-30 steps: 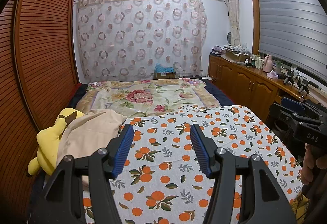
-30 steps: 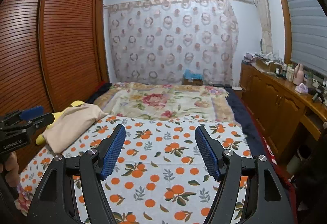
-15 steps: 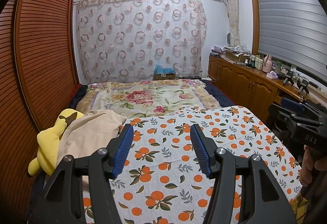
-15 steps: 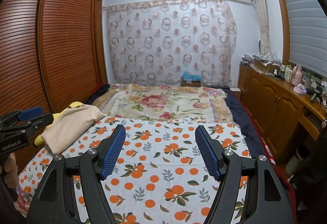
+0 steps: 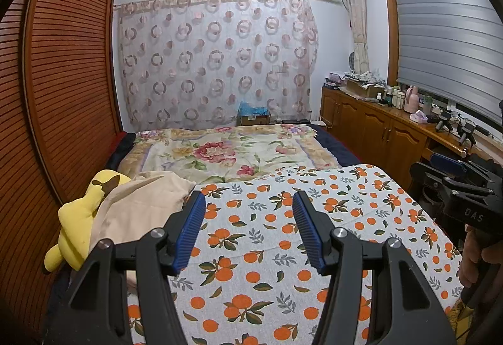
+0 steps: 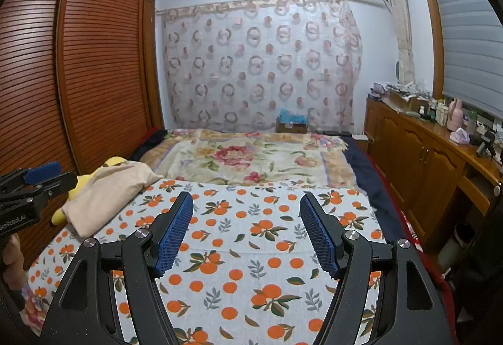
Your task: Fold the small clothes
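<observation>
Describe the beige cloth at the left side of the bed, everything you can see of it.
The beige cloth is a plain, soft-looking, unpatterned fabric, lying crumpled in a loose heap, not folded. It sits at the left edge of the bed, partly on the orange-print sheet and draped over the yellow plush toy, which shows from under it beside the wooden wardrobe. Neither gripper touches it; the left gripper is open, with the cloth beyond its left finger.

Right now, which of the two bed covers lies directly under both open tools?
The orange-print cover, white with oranges and leaves, lies under the left tool and right tool. The floral cover, with pink flowers, lies farther away, toward the curtain.
</observation>
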Demonstrator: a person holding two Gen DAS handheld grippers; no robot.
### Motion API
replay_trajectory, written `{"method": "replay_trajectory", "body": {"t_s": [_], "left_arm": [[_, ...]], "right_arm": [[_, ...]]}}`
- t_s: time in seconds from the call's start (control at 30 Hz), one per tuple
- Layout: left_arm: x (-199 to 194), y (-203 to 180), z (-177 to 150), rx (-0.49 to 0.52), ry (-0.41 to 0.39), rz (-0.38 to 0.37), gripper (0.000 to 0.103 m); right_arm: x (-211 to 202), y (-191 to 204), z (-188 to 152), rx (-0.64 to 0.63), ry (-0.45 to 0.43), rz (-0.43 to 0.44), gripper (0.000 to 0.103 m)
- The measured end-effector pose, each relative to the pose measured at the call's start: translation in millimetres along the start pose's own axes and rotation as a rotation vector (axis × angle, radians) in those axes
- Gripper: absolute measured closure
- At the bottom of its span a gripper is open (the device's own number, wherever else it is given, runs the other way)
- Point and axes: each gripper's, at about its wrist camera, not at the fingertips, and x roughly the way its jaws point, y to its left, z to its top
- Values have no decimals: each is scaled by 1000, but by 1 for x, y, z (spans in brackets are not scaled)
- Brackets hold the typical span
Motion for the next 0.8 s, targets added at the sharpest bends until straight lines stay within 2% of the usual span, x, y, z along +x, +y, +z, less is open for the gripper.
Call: {"method": "replay_trajectory", "body": {"t_s": [0.8], "left_arm": [[-1, -2, -2, 2, -4, 1, 46]], "right_arm": [[1, -1, -1, -1, -1, 0, 30]]}}
